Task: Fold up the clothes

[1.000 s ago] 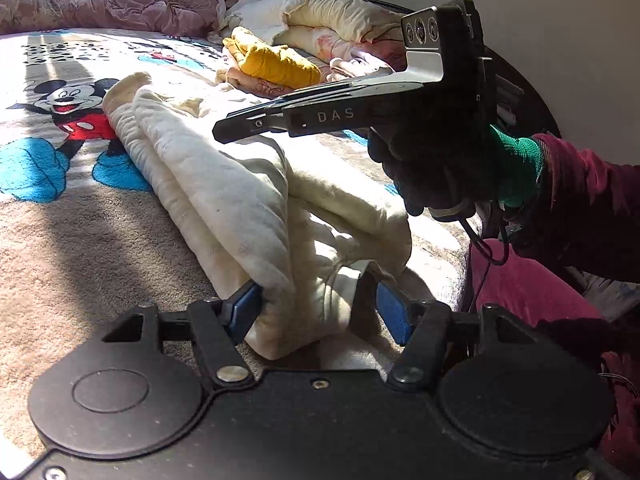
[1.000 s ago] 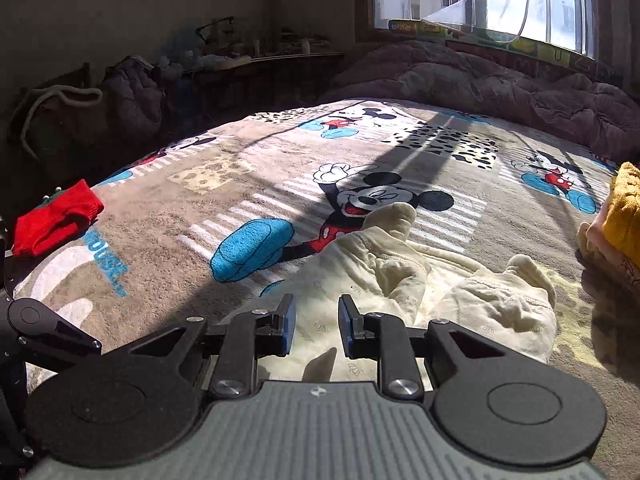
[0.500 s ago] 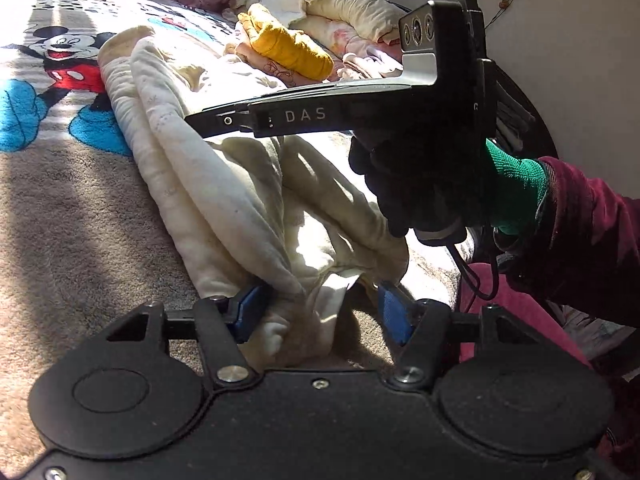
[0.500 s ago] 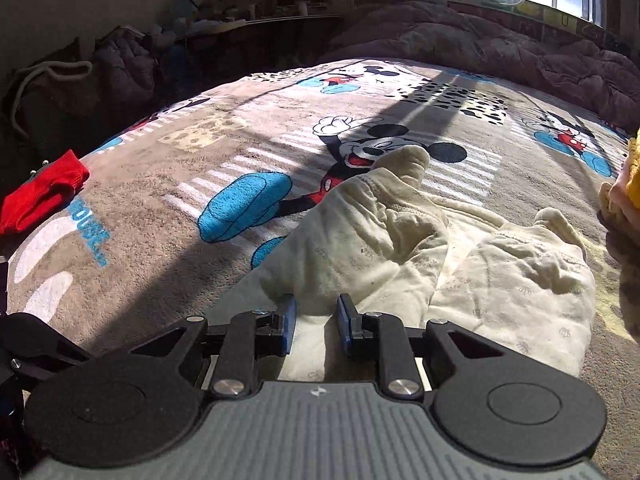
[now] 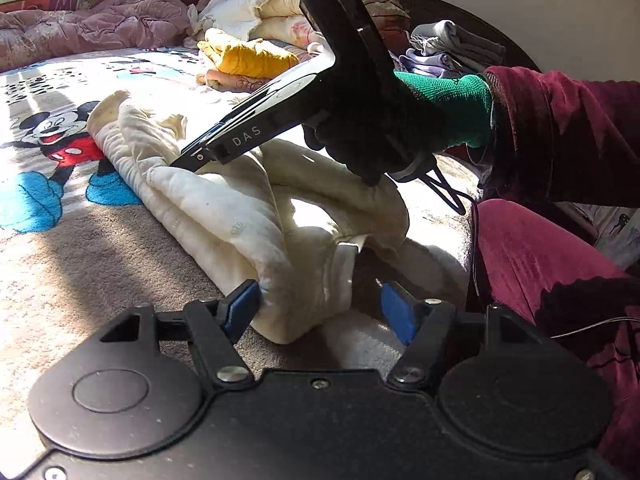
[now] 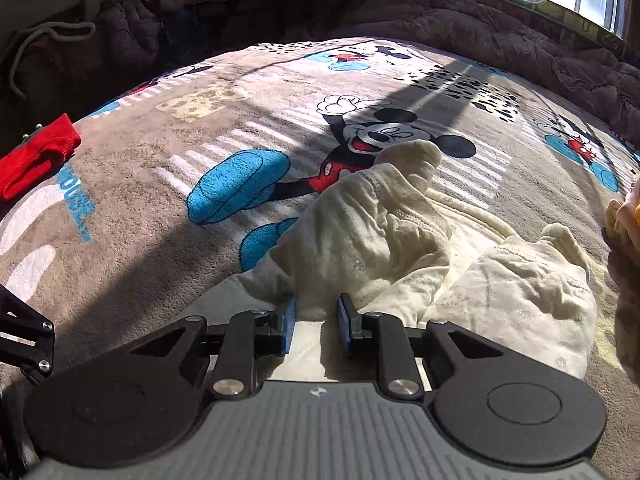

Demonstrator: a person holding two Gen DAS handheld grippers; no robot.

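Cream garment [image 5: 224, 208] lying bunched on cartoon-mouse blanket [image 5: 60, 248]. Left gripper [image 5: 320, 308] jaws just widened, near end of garment between them, left pad touching, right pad clear. Right gripper [image 6: 316, 322] jaws narrow, pinching fold of same garment. Red cloth [image 6: 36, 156] off near blanket edge.

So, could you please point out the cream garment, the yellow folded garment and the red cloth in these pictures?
cream garment [image 5: 224, 216]: left wrist view, on its folded upper layer.
yellow folded garment [image 5: 248, 58]: left wrist view, on its top.
red cloth [image 6: 36, 156]: right wrist view, on its middle.
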